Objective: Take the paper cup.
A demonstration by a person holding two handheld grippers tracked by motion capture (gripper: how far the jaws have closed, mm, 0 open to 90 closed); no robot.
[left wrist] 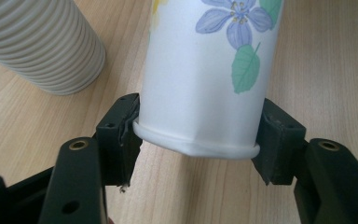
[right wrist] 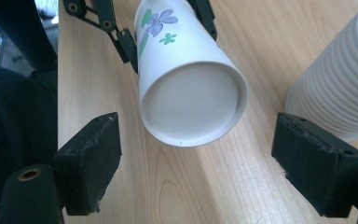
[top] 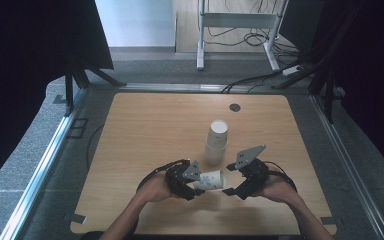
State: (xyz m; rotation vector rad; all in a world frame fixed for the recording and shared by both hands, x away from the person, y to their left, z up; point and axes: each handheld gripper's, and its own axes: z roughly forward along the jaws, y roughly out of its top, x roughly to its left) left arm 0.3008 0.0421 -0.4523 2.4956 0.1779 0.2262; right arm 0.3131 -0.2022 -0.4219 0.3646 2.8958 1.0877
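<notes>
**Left gripper holds floral cup on its side, right gripper spread at its base**

Wooden worktop (top: 145, 125). Stack of ribbed white cups (top: 216, 141) upright near centre. Floral paper cup (top: 209, 180) lies horizontal at 6 o'clock of the stack, near the front edge, rim end clamped in the left gripper (left wrist: 196, 140), rim dented. Cup base points to 3 o'clock toward the right gripper (right wrist: 196, 158), jaws wide apart, not touching it. Hands (top: 155, 189) behind both.
</notes>
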